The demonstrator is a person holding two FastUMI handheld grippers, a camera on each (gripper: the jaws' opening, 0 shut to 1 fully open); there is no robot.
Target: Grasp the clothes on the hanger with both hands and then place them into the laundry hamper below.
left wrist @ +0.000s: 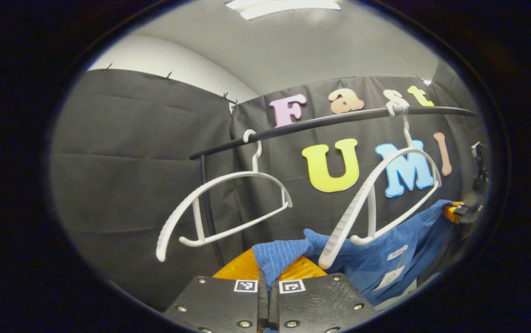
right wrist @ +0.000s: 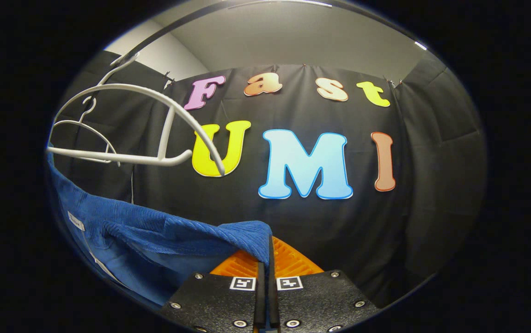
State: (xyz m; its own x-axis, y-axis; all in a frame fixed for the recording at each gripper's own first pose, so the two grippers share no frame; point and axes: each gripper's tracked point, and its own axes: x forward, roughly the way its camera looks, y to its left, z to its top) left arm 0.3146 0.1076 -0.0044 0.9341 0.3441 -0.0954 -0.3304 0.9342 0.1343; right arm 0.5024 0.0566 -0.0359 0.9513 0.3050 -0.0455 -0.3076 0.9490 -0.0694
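A blue garment (left wrist: 385, 259) with white tags is stretched between my two grippers, below a white hanger (left wrist: 385, 185) on the black rail (left wrist: 330, 120). In the left gripper view my left gripper (left wrist: 269, 273) is shut on one bunched end of the cloth, and the hanger's lower tip lies in front of the fabric. The right gripper (left wrist: 461, 210) shows far off at the right, at the cloth's other end. In the right gripper view my right gripper (right wrist: 269, 254) is shut on a folded edge of the garment (right wrist: 154, 236), which sags away to the left under the bare hanger (right wrist: 154, 125).
A second bare white hanger (left wrist: 228, 208) hangs on the rail's left end beside the rack's upright post (left wrist: 207, 203); it also shows small behind the nearer hanger (right wrist: 80, 134). The black cloth wall closes the space behind the rail.
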